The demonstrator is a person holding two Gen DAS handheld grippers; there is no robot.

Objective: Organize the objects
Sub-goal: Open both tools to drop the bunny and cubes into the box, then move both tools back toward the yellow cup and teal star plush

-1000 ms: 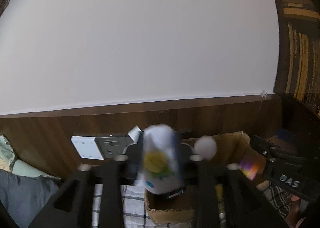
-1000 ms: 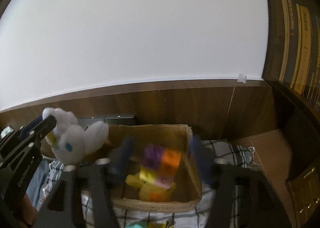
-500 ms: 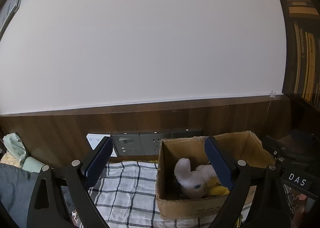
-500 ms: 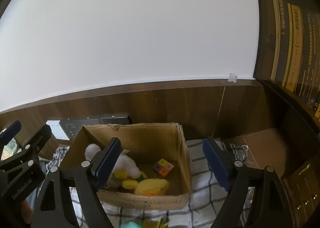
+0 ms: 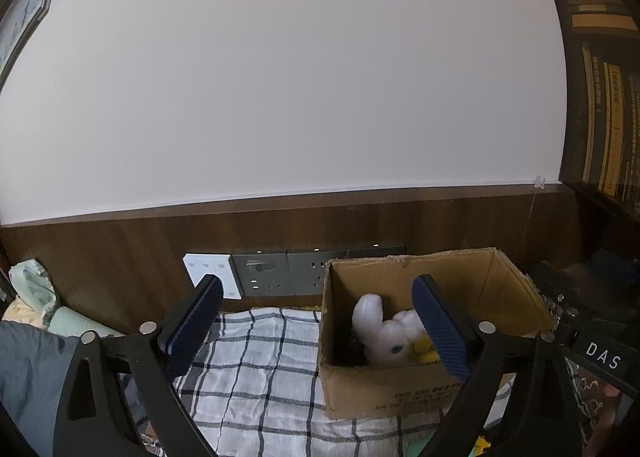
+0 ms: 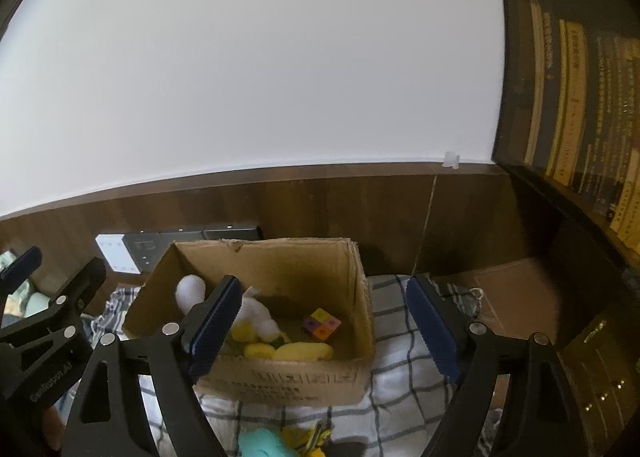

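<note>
While left cam hides it, right shows cube.

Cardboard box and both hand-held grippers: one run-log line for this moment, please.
left hand-held gripper: opening, empty | right hand-held gripper: opening, empty | cardboard box: holds white plush rabbit, coloured cube, yellow plush

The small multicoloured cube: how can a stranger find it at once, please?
Find the open brown cardboard box on the checked cloth. Inside, near its right wall, lies the small multicoloured cube. Its neighbours are soft white or yellow toys; only it is hard-edged, with purple, yellow and orange squares.
</note>
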